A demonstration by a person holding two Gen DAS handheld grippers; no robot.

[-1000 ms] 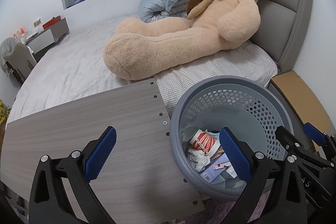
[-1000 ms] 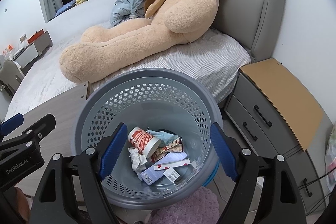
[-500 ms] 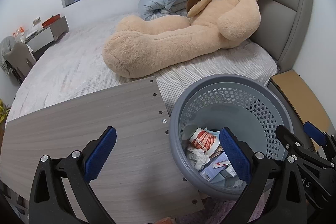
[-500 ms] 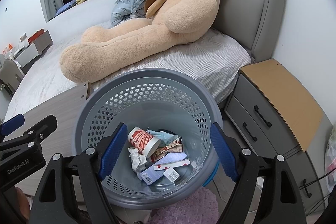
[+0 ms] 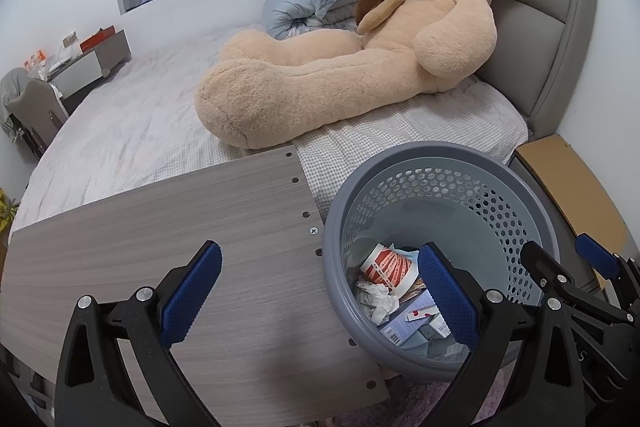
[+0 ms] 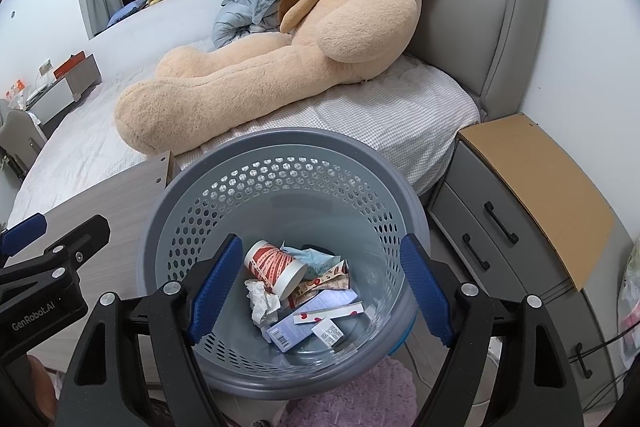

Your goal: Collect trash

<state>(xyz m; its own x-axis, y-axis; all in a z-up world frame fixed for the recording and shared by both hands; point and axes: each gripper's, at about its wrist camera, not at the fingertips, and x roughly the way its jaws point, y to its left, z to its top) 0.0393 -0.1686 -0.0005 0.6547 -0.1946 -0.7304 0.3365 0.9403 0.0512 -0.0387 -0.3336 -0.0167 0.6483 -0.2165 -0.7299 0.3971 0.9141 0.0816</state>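
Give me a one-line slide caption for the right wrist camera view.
Open right gripper hovers over a grey perforated trash basket holding a paper cup, crumpled paper and wrappers.

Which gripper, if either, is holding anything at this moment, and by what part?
Neither. The left gripper and the right gripper are both open with nothing between their fingers; the trash lies loose in the grey basket.

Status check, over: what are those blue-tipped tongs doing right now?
Left tongs open, empty, over the grey wood-grain tabletop. Right tongs open, empty, above the grey perforated plastic bin. Trash inside. Nothing in the way.
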